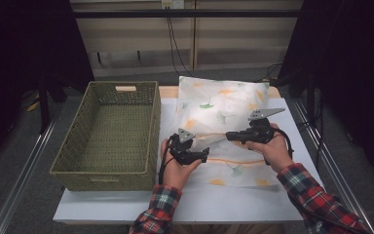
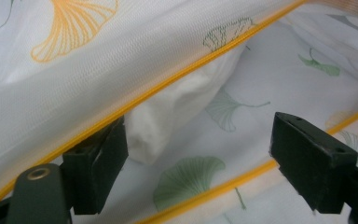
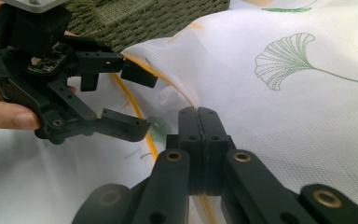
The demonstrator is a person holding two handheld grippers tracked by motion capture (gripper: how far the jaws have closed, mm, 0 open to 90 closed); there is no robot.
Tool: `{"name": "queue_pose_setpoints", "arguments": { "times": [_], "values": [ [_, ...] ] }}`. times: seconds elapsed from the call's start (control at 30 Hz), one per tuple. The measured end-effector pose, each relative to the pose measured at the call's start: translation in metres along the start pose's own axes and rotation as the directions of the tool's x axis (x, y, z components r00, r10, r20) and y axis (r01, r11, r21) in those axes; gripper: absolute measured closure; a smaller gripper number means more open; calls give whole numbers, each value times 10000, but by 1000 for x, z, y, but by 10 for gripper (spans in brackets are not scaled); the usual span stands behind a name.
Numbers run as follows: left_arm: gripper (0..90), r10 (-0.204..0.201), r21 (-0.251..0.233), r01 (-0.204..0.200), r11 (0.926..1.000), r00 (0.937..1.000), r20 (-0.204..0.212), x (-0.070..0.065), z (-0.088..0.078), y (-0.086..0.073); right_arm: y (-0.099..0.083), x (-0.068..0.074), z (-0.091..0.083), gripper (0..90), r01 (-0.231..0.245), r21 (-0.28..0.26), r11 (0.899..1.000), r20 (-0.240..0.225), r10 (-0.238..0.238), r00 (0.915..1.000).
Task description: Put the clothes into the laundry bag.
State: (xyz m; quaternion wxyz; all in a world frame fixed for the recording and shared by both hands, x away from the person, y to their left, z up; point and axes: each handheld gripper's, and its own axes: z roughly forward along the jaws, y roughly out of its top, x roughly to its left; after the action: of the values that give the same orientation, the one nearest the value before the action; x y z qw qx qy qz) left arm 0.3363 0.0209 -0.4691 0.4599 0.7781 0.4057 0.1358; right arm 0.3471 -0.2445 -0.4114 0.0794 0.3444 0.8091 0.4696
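White tabletop [image 1: 185,207] fills the middle of the high view, with dark curtains at both sides and pale wooden panels along the far wall. No brand, label or readable writing shows on anything; the only markings are printed ginkgo leaves in orange and green.

On the left half of the table stands a green woven basket [image 1: 108,168], its long axis running near to far, with a handle slot in its far wall.

Just right of it lies the pillow in its white mesh cover [image 1: 224,105], patterned with those leaves and edged with an orange zipper [image 2: 168,84]. Its long axis also runs near to far: the plump far end reaches the table's far edge, while the flatter, open end points toward the person. In the left gripper view the cover's mouth gapes, and the white pillow filling [image 2: 163,119] shows inside it under the upper zipper edge.

The right gripper [image 3: 198,114] has its jaws clamped together on the upper edge of the cover at the zipper, holding that edge raised.

The left gripper [image 1: 205,152], just left of it at the cover's mouth, has its jaws spread apart; the zipper edge runs past one pad, but nothing is pinched between them.
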Motion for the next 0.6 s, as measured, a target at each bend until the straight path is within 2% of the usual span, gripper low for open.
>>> {"name": "queue_pose_setpoints", "arguments": {
  "times": [0.1,0.27,0.6],
  "values": [
    [173,188,16,-188,9998,9998,-28,0,-3,-2,-2,1,0,900,50,34,10000,0,-50,10000],
    [165,168,10,-168,9999,9998,56,-1,-4,-6,-4,4,0,900,370,116,9992,164,-372,9992],
    [147,361,-80,-359,9993,9989,306,-3,-11,-9,-15,4,2,900,264,175,9995,126,-266,9996]
  ]
}}
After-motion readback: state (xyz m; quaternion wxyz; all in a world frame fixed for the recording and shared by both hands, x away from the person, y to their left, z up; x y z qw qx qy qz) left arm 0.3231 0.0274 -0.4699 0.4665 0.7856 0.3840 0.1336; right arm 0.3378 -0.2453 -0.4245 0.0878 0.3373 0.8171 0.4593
